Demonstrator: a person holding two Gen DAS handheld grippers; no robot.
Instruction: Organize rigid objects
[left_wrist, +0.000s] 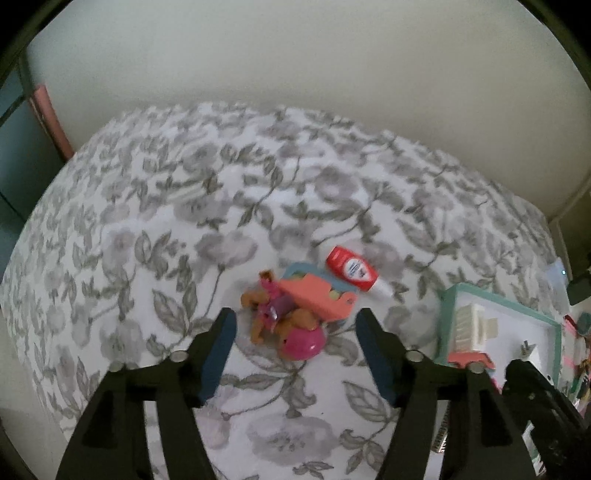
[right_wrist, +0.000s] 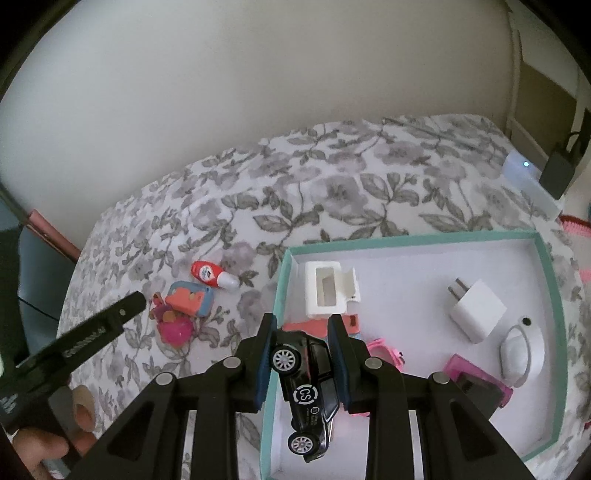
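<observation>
Black and glossy, the toy car (right_wrist: 308, 384) hung nose-down between the blue pads of the right hand-held gripper (right_wrist: 302, 360), which was clamped narrowly on its sides, above the near left corner of the teal-rimmed box (right_wrist: 550, 280). That box lay on the bed (right_wrist: 332, 184), on the floral grey-and-white cover, toward the bed's right edge. Inside it on the white floor sat a white plastic holder (right_wrist: 328, 291) near the far left wall, a white plug adapter (right_wrist: 474, 308) toward the middle, a white rounded gadget (right_wrist: 521, 354) by the right wall, a pink case (right_wrist: 480, 387) near the front, and a coral piece (right_wrist: 306, 326) just behind the car. The left hand-held gripper (left_wrist: 295, 354) stood with its jaws wide and nothing between the pads, poised above a small heap of toys outside the box, toward the middle of the bed: a pink ball-shaped toy (left_wrist: 303, 343), a brown and pink figure (left_wrist: 264, 306) touching it, and a coral slab (left_wrist: 314, 299) lying over a light blue tray (left_wrist: 299, 269). Just beyond the heap, apart from it, a red and white bottle (left_wrist: 352, 269) lay on its side. In the right wrist view a hand (right_wrist: 40, 454) showed at the lower left corner, around the left tool's grip.
</observation>
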